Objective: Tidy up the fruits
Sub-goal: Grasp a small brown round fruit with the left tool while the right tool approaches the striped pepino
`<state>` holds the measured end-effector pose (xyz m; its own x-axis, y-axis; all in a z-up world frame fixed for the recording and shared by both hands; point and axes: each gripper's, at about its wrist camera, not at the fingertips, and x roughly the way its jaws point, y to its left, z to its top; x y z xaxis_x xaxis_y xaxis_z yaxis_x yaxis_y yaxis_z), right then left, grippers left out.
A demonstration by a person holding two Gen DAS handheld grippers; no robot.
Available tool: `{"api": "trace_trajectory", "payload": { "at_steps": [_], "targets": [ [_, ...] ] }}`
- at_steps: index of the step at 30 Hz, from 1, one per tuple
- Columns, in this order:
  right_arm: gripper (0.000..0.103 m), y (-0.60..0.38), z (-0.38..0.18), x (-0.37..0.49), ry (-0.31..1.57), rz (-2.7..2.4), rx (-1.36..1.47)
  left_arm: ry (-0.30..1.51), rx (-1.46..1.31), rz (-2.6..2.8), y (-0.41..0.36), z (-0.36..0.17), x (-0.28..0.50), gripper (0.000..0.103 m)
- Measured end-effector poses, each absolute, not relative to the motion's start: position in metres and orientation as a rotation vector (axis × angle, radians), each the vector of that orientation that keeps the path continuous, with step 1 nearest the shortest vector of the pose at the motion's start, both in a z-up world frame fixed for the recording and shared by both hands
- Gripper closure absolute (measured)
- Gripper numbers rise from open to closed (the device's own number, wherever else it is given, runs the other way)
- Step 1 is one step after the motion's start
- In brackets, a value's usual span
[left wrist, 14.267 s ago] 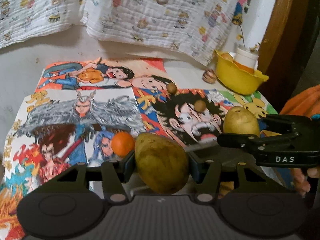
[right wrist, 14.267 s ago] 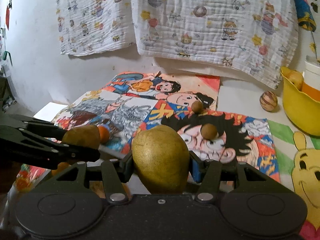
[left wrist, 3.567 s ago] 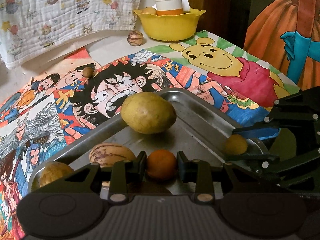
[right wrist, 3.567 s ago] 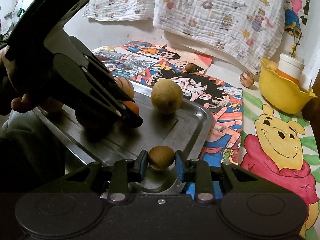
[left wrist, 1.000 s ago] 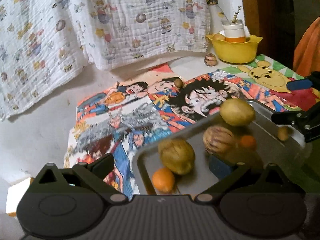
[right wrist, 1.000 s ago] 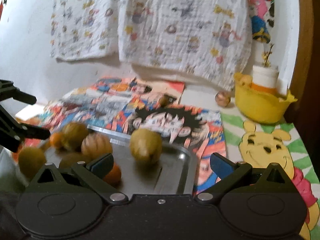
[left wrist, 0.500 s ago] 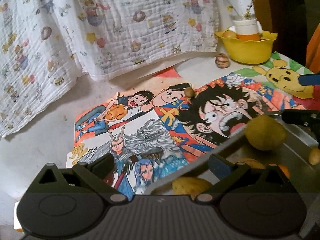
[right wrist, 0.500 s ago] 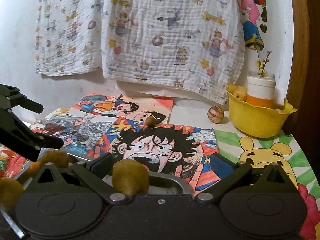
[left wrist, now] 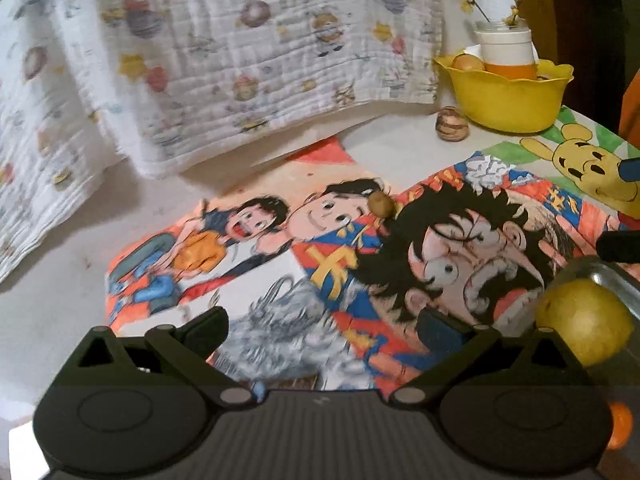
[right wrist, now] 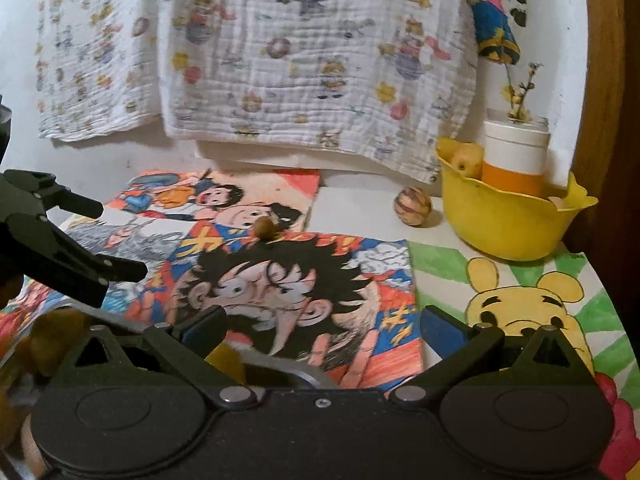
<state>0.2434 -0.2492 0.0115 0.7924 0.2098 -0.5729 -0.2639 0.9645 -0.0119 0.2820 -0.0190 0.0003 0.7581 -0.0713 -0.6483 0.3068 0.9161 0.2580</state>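
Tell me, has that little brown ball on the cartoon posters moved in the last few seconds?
No. The small brown fruit sits at the same poster seam as 3.6 seconds ago, left of the striped fruit and yellow bowl.

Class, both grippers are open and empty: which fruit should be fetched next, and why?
Probably the small brown fruit on the drawings: the right gripper is open, holds nothing and points toward it, and it lies nearer than the striped fruit by the yellow bowl. The left gripper is open too.

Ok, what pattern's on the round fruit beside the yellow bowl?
Tan striped fruit with darker stripes, clearest in the right wrist view.
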Motion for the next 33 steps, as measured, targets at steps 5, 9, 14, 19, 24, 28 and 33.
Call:
{"api": "trace_trajectory", "payload": {
  "at_steps": [5, 9, 14, 19, 24, 28, 33],
  "targets": [
    [0.001, -0.259, 0.008, 0.272, 0.631, 0.214, -0.05, 0.669, 0.359, -0.256, -0.031, -0.005, 0.312, 0.0],
    [0.001, -0.267, 0.006, 0.301, 0.653, 0.193, 0.011, 0.651, 0.364, -0.287, -0.039, -0.013, 0.331, 0.0],
    [0.001, -0.269, 0.001, 0.345, 0.696, 0.147, 0.121, 0.627, 0.38, -0.304, -0.046, -0.026, 0.352, 0.001],
    [0.001, -0.267, -0.003, 0.391, 0.725, 0.1, 0.236, 0.627, 0.353, -0.301, -0.047, -0.034, 0.374, 0.001],
    [0.006, -0.257, -0.009, 0.425, 0.694, 0.02, 0.248, 0.643, 0.296, -0.308, -0.044, -0.039, 0.395, 0.007],
    [0.015, -0.248, -0.022, 0.446, 0.703, -0.073, 0.245, 0.651, 0.255, -0.339, -0.044, -0.042, 0.403, 0.014],
    [0.019, -0.248, -0.035, 0.465, 0.701, -0.174, 0.277, 0.652, 0.206, -0.386, -0.046, -0.044, 0.409, 0.024]
  ]
}}
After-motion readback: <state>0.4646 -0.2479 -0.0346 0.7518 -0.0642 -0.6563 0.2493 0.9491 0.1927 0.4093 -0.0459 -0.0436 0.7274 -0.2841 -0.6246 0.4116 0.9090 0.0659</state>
